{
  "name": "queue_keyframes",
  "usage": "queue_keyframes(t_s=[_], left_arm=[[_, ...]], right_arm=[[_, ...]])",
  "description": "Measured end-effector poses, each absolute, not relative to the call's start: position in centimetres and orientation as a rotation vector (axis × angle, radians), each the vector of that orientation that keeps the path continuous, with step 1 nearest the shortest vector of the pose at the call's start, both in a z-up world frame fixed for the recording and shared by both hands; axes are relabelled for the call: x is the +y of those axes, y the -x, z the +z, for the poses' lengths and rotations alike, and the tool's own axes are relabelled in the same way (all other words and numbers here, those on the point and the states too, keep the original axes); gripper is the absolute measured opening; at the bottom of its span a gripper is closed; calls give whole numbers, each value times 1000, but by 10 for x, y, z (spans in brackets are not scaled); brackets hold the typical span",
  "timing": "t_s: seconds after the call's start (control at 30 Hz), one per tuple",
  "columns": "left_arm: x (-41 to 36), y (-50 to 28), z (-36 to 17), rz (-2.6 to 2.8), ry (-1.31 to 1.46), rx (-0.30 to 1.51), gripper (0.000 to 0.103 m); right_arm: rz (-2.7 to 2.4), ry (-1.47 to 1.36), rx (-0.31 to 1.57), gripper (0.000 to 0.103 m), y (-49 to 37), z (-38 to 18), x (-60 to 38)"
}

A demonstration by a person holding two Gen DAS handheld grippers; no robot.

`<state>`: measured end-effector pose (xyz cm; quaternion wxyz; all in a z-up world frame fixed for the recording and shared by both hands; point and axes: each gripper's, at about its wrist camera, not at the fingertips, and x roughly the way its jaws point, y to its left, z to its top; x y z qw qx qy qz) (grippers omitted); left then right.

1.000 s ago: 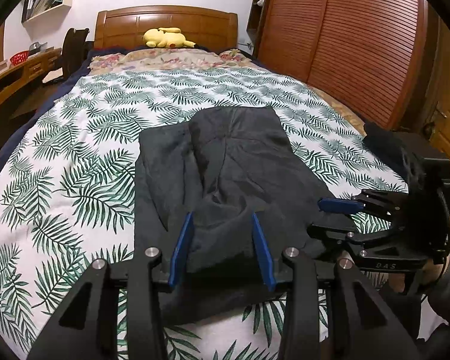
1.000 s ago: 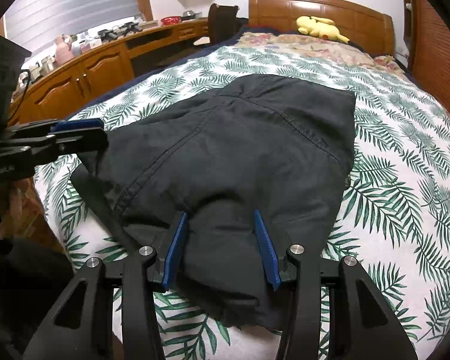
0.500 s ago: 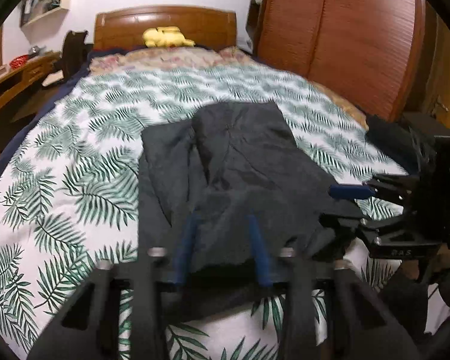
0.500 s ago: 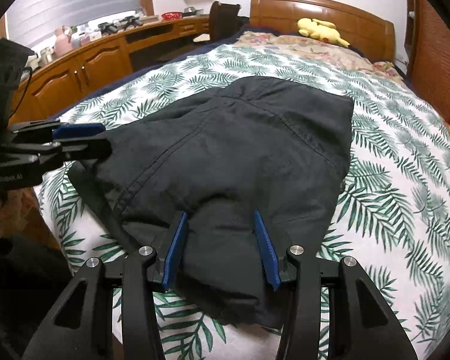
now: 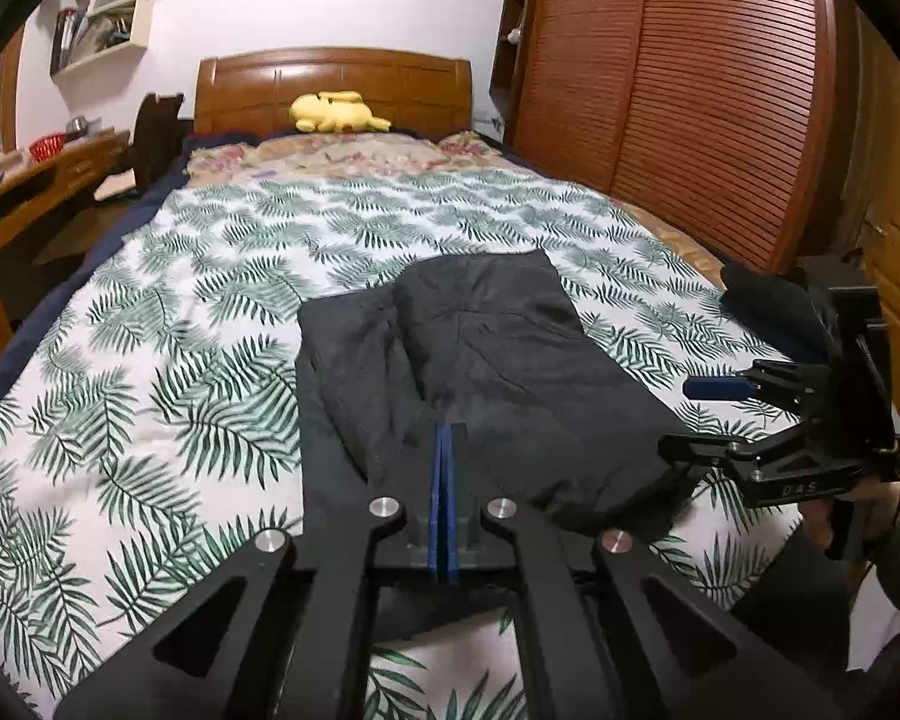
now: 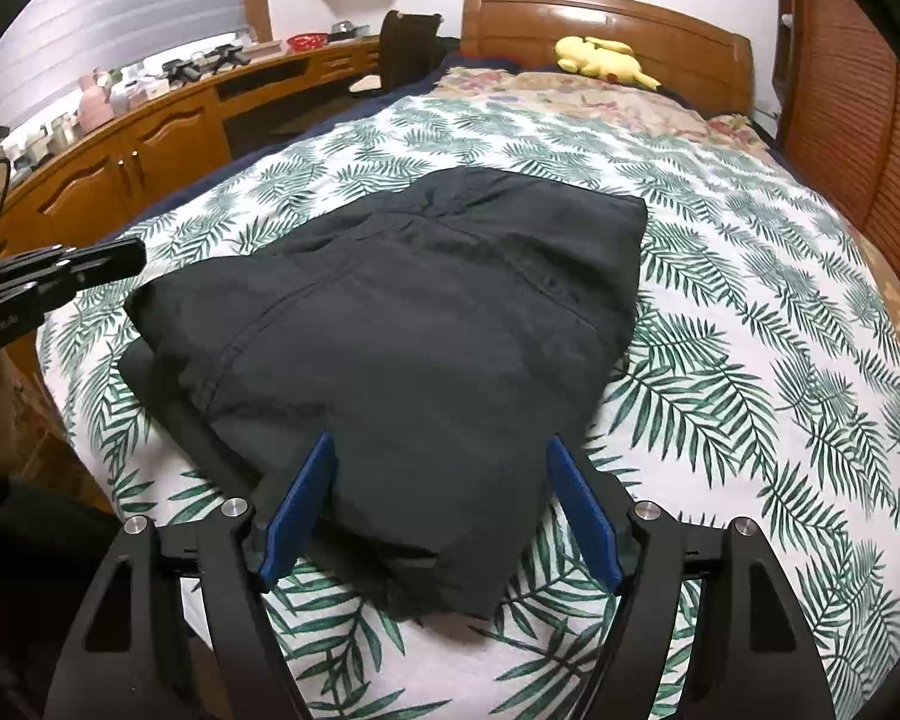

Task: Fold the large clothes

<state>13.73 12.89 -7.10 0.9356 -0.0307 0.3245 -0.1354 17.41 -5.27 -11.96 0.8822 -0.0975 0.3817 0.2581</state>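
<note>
A dark grey garment (image 5: pixel 486 372) lies folded on the leaf-print bedspread (image 5: pixel 150 360), near the foot of the bed; it also shows in the right wrist view (image 6: pixel 426 324). My left gripper (image 5: pixel 444 444) is shut with its blue pads together, above the garment's near edge, holding no cloth. It shows at the left of the right wrist view (image 6: pixel 114 255). My right gripper (image 6: pixel 438 498) is open, its fingers straddling the garment's near corner. It shows at the right of the left wrist view (image 5: pixel 690 420).
A wooden headboard (image 5: pixel 330 84) and a yellow plush toy (image 5: pixel 336 111) are at the far end. A wooden desk with cabinets (image 6: pixel 150 138) runs along the left side. A slatted wooden wardrobe (image 5: pixel 690 90) stands on the right.
My left gripper has closed from open to shut and drawn back slightly. The right gripper has stayed open at the garment's corner.
</note>
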Motion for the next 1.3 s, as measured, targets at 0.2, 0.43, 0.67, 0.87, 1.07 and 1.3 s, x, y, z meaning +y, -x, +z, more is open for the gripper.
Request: queue_keyframes(t_s=[0.2,0.43,0.67,0.87,1.07,1.3], left_arm=[[129,-134,-76,-291,40,699,17],[135,-121,-84,-287,25,711,29],[133,-135,-94,-288,39,736,32],[128,-146,-107,-274,37,750,32],[123,-142,-103,-267,19,734,6],[141,-116,-73,-129,32,597,5]], right_arm=[[541,220,792,75,-170,-123,-51],[567,220,783,76,-167,-131,-52],[581,197,789,77,-167,-137,-54],[580,191,786,78,-166,-136,-57],[581,194,767,78,-166,-133,-60],[626,156,759,78,-171,-119,-64]])
